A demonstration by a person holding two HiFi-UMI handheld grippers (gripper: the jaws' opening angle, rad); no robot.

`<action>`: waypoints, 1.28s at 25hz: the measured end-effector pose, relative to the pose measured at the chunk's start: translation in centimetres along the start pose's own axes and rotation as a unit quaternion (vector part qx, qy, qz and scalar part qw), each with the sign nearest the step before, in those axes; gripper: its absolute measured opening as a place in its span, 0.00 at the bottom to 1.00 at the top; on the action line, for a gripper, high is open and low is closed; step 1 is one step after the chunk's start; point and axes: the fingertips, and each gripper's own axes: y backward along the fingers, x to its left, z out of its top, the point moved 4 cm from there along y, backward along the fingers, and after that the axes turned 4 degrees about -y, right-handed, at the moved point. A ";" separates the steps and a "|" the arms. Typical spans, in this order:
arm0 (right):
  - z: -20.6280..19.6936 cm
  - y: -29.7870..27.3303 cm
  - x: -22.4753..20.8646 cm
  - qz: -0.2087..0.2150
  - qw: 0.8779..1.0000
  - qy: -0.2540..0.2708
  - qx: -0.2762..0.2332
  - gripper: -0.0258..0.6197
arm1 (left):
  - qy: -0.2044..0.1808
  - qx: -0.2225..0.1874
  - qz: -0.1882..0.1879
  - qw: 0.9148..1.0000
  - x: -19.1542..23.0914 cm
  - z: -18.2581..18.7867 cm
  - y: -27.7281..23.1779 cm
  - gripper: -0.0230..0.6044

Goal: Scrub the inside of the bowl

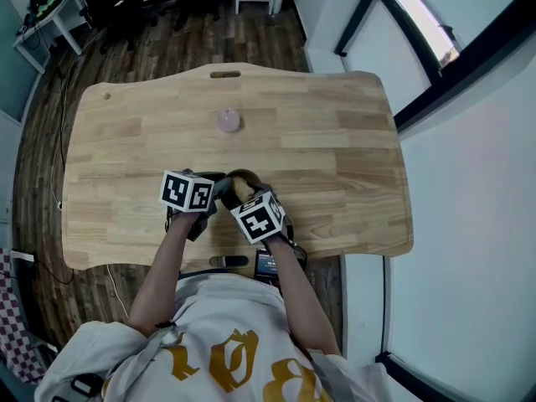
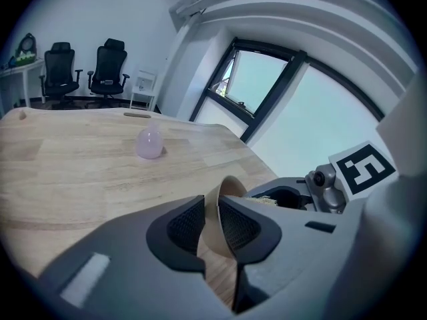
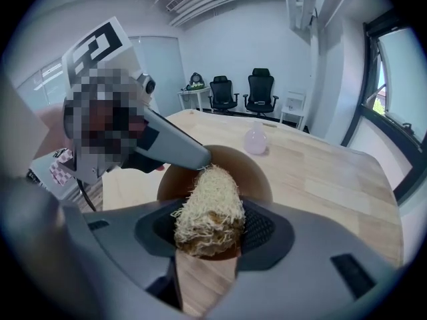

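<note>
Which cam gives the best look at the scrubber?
Right gripper view: the fibrous scrubber fills the centre, clamped by the right gripper, tip pointing into the bowl. Head view shows only a pale speck; left gripper view, a few fibres behind the bowl's rim.

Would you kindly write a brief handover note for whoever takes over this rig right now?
Left claw: shut on the wall of the bowl, near the front edge of the table.
Right claw: shut on the scrubber, whose tip is in the bowl.
Pink ball: mid-table, apart.
Done: both things gripped.
Left: scrub the whole inside; I cannot tell how clean it is.
</note>
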 end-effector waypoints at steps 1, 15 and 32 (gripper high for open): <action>-0.1 0.0 0.3 0.007 1.000 0.007 0.008 0.34 | 0.000 -0.003 0.002 1.000 0.0 0.1 0.0 0.12; -1.0 -0.4 2.1 0.080 0.994 0.051 0.061 0.34 | -0.038 0.026 0.020 0.999 0.1 0.0 -0.5 0.12; -1.3 -0.9 -1.2 0.019 0.997 -0.041 0.069 0.35 | -0.031 0.029 0.013 0.999 0.4 -0.2 -0.9 0.12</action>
